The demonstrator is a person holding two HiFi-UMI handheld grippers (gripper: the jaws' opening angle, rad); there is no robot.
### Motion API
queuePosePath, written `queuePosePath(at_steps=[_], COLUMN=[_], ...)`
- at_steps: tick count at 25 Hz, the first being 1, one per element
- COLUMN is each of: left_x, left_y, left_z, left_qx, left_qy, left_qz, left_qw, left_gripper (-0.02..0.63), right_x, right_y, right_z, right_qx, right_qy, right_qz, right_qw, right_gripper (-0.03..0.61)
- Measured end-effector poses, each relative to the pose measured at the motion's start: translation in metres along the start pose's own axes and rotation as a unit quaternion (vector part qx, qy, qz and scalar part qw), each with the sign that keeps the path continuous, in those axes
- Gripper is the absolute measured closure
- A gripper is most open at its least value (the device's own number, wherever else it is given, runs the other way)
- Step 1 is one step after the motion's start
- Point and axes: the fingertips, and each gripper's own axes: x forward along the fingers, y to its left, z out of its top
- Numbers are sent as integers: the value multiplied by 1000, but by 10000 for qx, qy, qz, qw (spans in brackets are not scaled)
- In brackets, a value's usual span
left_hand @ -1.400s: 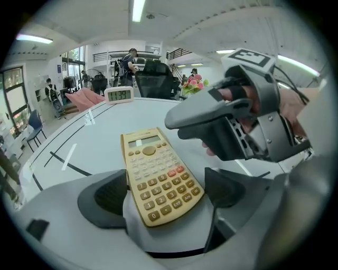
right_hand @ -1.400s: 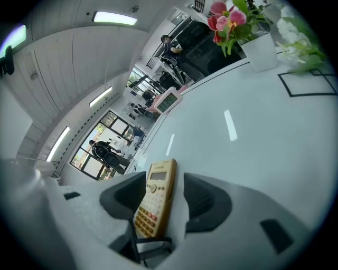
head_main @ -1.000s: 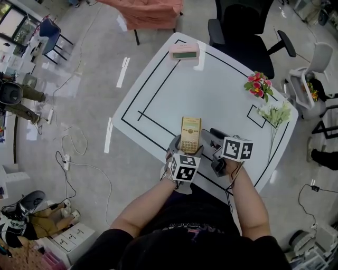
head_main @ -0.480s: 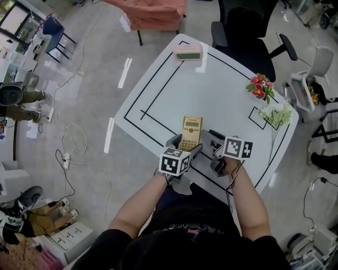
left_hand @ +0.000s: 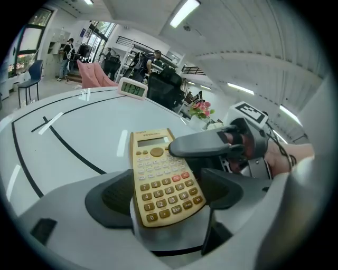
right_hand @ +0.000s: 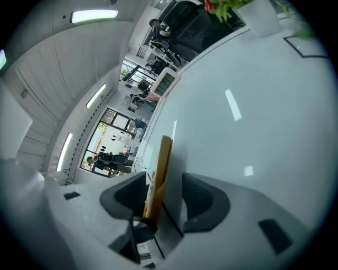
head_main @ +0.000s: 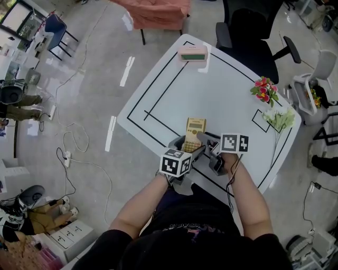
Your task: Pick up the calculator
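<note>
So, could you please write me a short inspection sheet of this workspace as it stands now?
Surface: white table marked with black lines.
Job's things: calculator, keys up, near the front edge.
Clutter: pink clock at the far edge; red flowers and white flowers on the right.
Grippers: left tool, jaws have just been closing and grip the calculator's sides; right tool open, the calculator's edge between its jaws.
Cables: loose cable on the floor, left of the table.
Surroundings: black office chair behind the table; pink cloth farther back.
</note>
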Motion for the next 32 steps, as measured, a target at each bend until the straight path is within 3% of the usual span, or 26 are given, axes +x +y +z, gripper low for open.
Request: queuePosePath(at_steps=[8,13,19,24,28,32], left_x=[0,-1,-5,-18,-34,-55], left_y=[-3,-3,-6,-9,-3,3], left_z=[-2,1,10,26,37,52], left_qx=[224,528,1100,1715,1753,1557], left_qy=[58,81,18,-182,-399,-672], left_qz=[-79,-118,-99,-35,-28,-86], left_qw=[9997,9985,9939,9850,9837,9855], left_gripper=[215,213,212,222,242,309], right_x=[23,25,16,-1,-22,-48], right_y=[14,12,26,29,36,56], right_z=[-15,-14,-2,17,35,53], right_qx=[-149,-184,-179,-192,-312,-1115], right_qy=[662,511,-118,-834,-1514,-2205], right_qz=[114,-33,318,260,199,-187], right_qw=[9976,9985,9993,9960,9878,9688], right_gripper=[391,439,474,492,492,492])
